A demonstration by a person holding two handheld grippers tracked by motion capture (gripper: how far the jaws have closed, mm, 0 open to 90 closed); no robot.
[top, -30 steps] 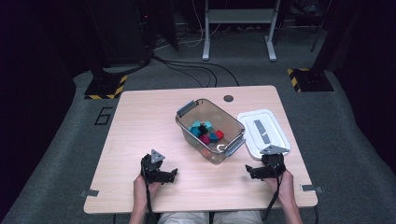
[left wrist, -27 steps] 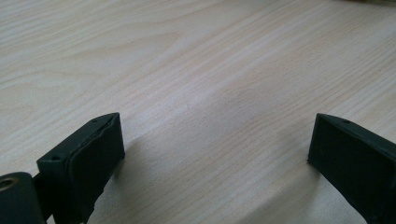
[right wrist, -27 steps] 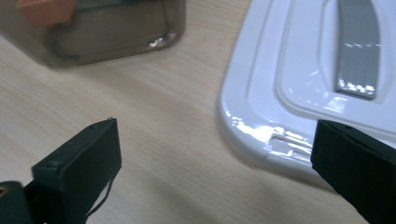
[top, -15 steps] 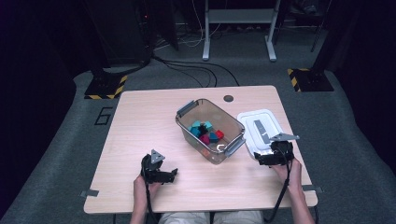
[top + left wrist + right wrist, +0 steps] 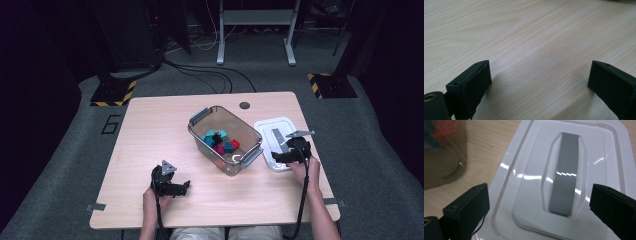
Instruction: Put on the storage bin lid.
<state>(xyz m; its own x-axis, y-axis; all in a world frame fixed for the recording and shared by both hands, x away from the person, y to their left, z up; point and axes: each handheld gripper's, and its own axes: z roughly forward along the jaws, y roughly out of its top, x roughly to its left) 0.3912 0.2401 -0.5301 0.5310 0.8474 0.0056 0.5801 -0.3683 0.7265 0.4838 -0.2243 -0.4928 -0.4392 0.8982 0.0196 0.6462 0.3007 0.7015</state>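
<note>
The right gripper (image 5: 289, 152) hangs over the near end of the white lid (image 5: 267, 131), which lies flat on the table (image 5: 150, 130) just to the right of the clear bin (image 5: 200, 131). In the right gripper view its two black jaws stand wide apart with nothing between them, one low at the left over the lid's (image 5: 529, 185) rim, the other low at the right over its far edge. The grey handle strip (image 5: 567, 172) runs lengthwise down the lid's raised middle panel, and its near end sits between the jaws (closer to the right one). Whether the jaws touch the lid cannot be told. A corner of the bin (image 5: 444, 155) shows at the upper left of that view, just beside the lid, with blurred red and dark shapes inside.

In the high view the bin sits near the middle of the table, turned at an angle, with a grey latch handle (image 5: 199, 116) at its far end and another (image 5: 251, 157) at its near end. Teal, red and dark blocks (image 5: 220, 141) lie in a loose heap on its floor.

The left gripper (image 5: 181, 188) rests low at the near left part of the table, well apart from the bin and lid, held in the person's left hand (image 5: 150, 197). In the left gripper view its jaws are also spread wide, with bare wood grain (image 5: 536, 50) between them and their shadows falling just beneath
</note>
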